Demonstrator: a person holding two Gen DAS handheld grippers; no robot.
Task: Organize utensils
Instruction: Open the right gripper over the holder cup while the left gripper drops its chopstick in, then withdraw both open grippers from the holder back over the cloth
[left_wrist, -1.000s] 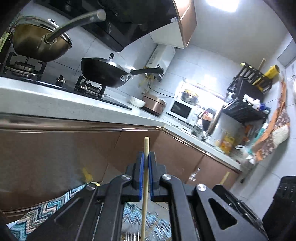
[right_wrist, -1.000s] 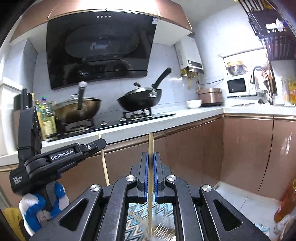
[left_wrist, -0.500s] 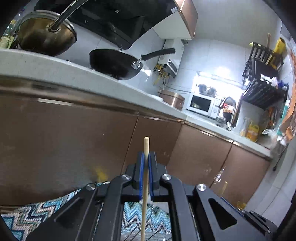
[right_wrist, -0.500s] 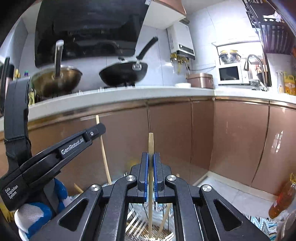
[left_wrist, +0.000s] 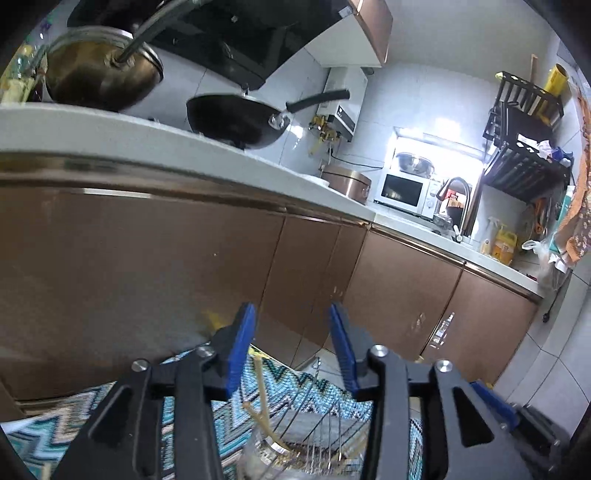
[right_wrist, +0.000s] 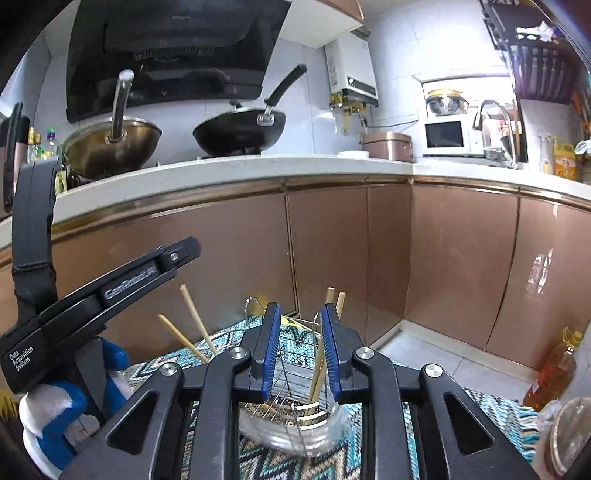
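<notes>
In the left wrist view the left tongs (left_wrist: 291, 341) gape wide and empty above the wire utensil rack (left_wrist: 325, 413) on the zigzag-patterned cloth (left_wrist: 44, 435), likely to free a pale wooden chopstick (left_wrist: 264, 402) leaning inside. In the right wrist view the right tongs (right_wrist: 298, 349) also stand open, holding nothing, over two upright chopsticks (right_wrist: 320, 363); the brown cabinet doors (right_wrist: 332, 240) crowd close behind
</notes>
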